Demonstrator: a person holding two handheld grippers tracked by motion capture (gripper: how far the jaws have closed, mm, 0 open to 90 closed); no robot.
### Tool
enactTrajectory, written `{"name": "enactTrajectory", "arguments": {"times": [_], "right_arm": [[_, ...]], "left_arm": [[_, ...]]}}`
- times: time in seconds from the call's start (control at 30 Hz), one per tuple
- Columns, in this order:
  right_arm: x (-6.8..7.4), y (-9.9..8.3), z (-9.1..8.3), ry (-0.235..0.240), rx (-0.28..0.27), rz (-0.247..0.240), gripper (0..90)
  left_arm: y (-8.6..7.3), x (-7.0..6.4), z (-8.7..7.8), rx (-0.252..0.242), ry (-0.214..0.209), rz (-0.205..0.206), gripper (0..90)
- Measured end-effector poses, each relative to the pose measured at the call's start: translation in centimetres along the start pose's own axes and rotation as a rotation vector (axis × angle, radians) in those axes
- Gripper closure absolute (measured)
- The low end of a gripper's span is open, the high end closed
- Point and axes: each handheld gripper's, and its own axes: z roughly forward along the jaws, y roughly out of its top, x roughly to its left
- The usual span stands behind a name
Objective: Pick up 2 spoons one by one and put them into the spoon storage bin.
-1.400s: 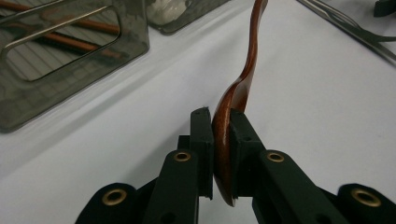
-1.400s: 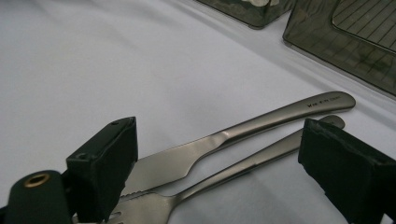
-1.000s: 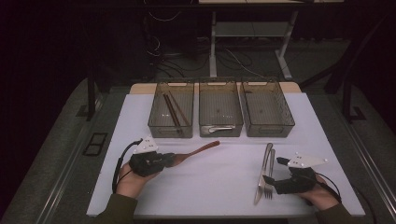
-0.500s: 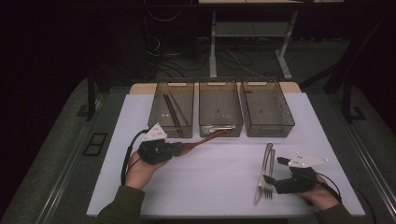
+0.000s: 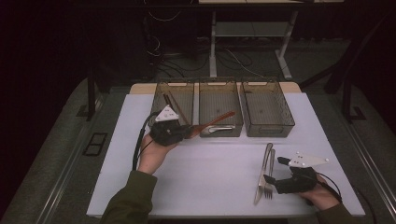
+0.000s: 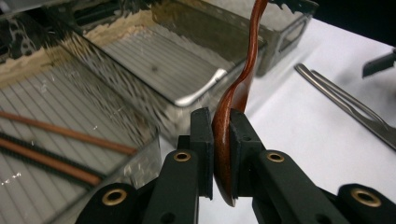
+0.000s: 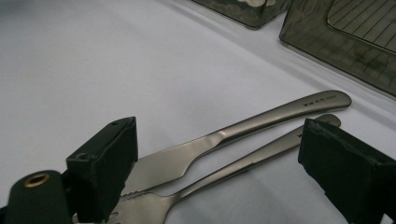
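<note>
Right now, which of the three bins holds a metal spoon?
The middle bin: a metal spoon lies inside. The left bin holds brown sticks; the right bin looks empty.

Looks like a lab or recording studio to me, not a home. I'm working at a table under a plain white sheet, lit from above, with everything beyond it blacked out. Behind the table I see the metal legs of a desk frame and loose cables trailing over a dark floor. Three identical smoky plastic bins stand in a tidy row, staged rather than lived-in.
</note>
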Motion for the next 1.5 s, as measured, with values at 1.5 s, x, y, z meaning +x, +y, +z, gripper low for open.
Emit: {"name": "enactTrajectory", "arguments": {"times": [1.5], "right_arm": [[0.0,0.0,-0.1,0.004,-0.008,-0.009,11.8]], "left_arm": [[4.7,2.4,10.8,0.129,0.196,-0.063,73.3]]}}
